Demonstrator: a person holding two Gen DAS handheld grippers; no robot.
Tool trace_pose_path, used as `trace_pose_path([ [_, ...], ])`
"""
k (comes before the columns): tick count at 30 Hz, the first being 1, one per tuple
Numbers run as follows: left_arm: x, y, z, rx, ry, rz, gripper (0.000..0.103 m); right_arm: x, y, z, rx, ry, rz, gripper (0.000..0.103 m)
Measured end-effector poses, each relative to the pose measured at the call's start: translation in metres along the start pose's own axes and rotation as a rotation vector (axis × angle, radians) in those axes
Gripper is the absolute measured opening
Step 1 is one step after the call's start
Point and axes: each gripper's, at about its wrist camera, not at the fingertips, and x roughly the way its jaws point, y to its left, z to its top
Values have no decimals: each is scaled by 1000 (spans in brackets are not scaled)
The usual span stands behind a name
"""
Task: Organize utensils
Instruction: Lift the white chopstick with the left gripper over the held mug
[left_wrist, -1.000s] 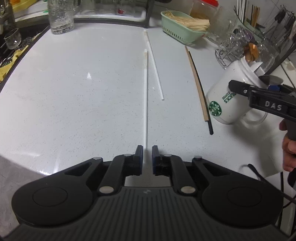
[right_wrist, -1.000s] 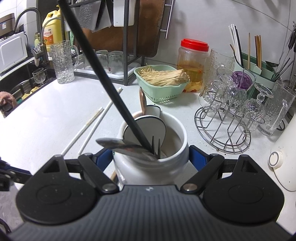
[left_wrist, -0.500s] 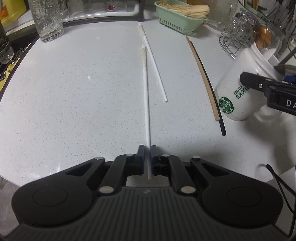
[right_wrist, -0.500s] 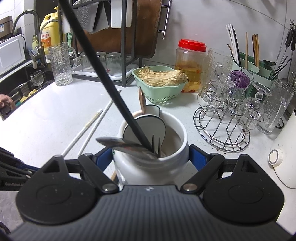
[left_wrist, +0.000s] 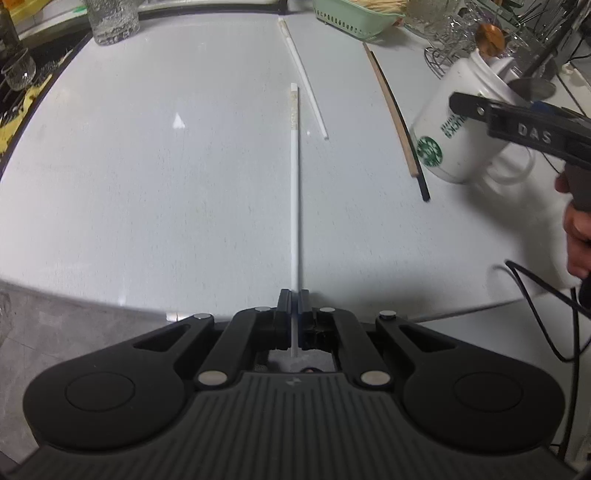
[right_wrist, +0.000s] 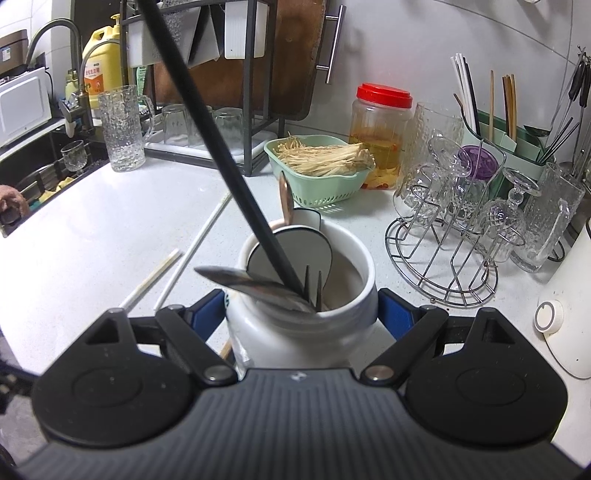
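My left gripper (left_wrist: 294, 295) is shut on the near end of a long white chopstick (left_wrist: 294, 177) that stretches away over the white counter (left_wrist: 147, 166). A second white chopstick (left_wrist: 303, 77) lies beyond it, and a brown-and-black chopstick (left_wrist: 397, 114) lies to the right. My right gripper (right_wrist: 301, 308) is shut on a white Starbucks mug (right_wrist: 295, 332), its blue pads pressed on both sides. The mug (left_wrist: 454, 140) holds a black chopstick (right_wrist: 207, 136), a metal spoon (right_wrist: 251, 282), a fork and a copper spoon. Both white chopsticks (right_wrist: 195, 247) show left of the mug.
A green basket (right_wrist: 325, 184) of thin sticks, a red-lidded jar (right_wrist: 380, 136), a wire rack of glasses (right_wrist: 458, 236) and a utensil holder stand at the back. A glass mug (right_wrist: 122, 129) and the sink (right_wrist: 33, 177) are at the left. A cable (left_wrist: 543, 306) trails at the right.
My left gripper closed on the near end of the white chopstick and drew it back toward the counter's front edge. The right gripper and mug stayed put.
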Motion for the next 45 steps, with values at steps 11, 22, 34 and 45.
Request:
trace_pose_path([
  [11,-6,0,-22,-30,9,-45,3,-1,0,0,-10,-4,5,90],
  [22,4,7,-28,-40,41,-61,5,0,0,0,-9,3,7,90],
  [34,16,8,-19,-53,49,-57,18,0,0,0,-10,6,7,90],
  [45,-13,8,-13,-72,-12,-60,5,0,0,1,-12,10,9,90],
])
